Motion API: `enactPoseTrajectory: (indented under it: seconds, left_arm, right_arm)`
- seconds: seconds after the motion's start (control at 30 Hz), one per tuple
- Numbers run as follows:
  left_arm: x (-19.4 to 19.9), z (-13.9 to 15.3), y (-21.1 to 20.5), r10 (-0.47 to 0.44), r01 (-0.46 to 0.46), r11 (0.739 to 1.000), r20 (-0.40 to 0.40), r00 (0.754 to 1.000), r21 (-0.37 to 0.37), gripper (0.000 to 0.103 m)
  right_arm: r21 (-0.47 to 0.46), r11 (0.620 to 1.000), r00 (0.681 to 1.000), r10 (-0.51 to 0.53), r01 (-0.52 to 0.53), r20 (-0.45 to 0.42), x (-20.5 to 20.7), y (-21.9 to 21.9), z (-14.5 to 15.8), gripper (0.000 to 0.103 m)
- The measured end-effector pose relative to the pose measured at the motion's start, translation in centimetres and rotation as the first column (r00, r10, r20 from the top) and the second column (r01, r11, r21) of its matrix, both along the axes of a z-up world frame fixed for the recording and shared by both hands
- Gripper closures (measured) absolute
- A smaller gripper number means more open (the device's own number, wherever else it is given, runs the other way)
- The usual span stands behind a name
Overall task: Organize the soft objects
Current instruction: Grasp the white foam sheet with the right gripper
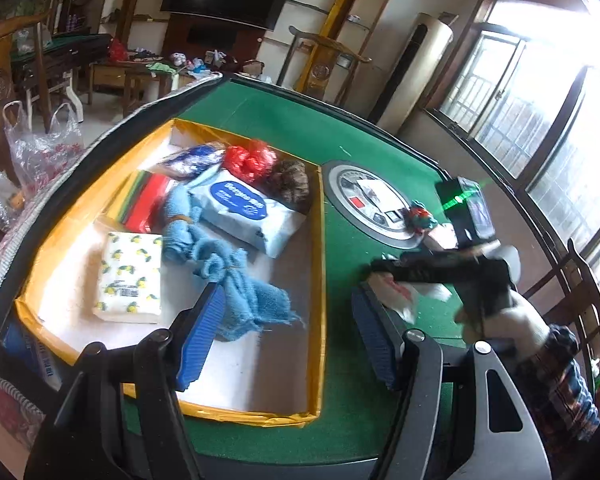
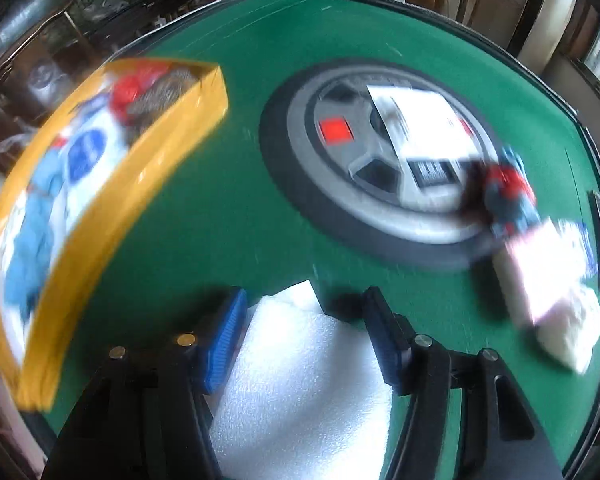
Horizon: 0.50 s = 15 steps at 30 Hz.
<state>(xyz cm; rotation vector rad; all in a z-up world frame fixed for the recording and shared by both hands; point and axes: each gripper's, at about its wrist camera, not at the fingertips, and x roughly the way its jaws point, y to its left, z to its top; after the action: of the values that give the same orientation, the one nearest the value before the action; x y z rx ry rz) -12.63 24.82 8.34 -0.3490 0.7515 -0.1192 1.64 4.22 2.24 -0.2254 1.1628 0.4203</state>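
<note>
A green felt desk (image 1: 364, 420) fills both views, with a round grey control panel (image 2: 364, 168) set in its middle. On its left part sits a wide, shallow box (image 1: 320, 280) with yellow walls and a white floor.

Inside the box, along the far wall, lie a blue-and-white packet (image 1: 192, 158), a red plastic bag (image 1: 248, 158) and a brown patterned bundle (image 1: 294, 184). In front of these rests a white wet-wipes pack (image 1: 248, 212) with a blue oval label, and to its left a stack of red and green cloths (image 1: 146, 200). A light blue knotted towel (image 1: 228, 276) stretches across the middle of the box floor, beside a tissue pack (image 1: 130, 276) printed with lemons.

Outside the box, near the panel's right edge, lie a small red-and-teal fabric item (image 2: 508, 196) and a pale pink-and-white pack (image 2: 556, 276), both blurred.

The left tongs (image 1: 288, 340) hang released above the box's near right wall, nothing between the blue pads.

The right tongs (image 2: 312, 340) point down at the desk with a white foam sheet (image 2: 300, 392) between the pads; they look parted from it, though motion blur makes contact hard to judge.
</note>
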Motion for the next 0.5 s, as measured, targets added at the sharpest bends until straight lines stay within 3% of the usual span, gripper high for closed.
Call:
enactPoseTrajectory:
  seconds: [0.03, 0.1, 0.17, 0.27, 0.4, 0.5]
  left_arm:
    - [0.2, 0.0, -0.6, -0.017, 0.017, 1.000, -0.002, 1.000, 0.001, 0.038]
    - [0.5, 0.0, -1.9, -0.055, 0.055, 0.998, -0.008, 0.998, 0.007, 0.038]
    - [0.7, 0.1, -3.4, -0.102, 0.102, 0.995, -0.009, 0.995, 0.011, 0.038]
    - [0.8, 0.0, -5.3, -0.146, 0.146, 0.989, -0.020, 0.989, 0.027, 0.038]
    - [1.4, -0.9, -7.5, -0.177, 0.179, 0.983, -0.054, 0.983, 0.030, 0.038]
    - [1.5, -1.2, -9.0, -0.200, 0.204, 0.978, -0.071, 0.977, 0.041, 0.038]
  right_arm:
    - [0.033, 0.999, 1.000, -0.002, 0.003, -0.015, -0.4, -1.2, 0.1, 0.048]
    - [0.187, 0.982, 0.999, -0.036, 0.037, -0.008, -1.7, -4.6, 1.5, 0.047]
    - [0.263, 0.960, 0.993, -0.111, 0.099, 0.032, -2.9, -8.1, 3.1, 0.030]
    - [0.259, 0.957, 0.984, -0.155, 0.128, 0.087, -4.0, -11.0, 4.1, 0.024]
    - [0.291, 0.940, 0.984, -0.177, 0.178, -0.029, -3.4, -11.8, 2.4, 0.024]
    - [0.308, 0.936, 0.985, -0.170, 0.173, -0.037, -4.1, -10.4, 1.5, 0.024]
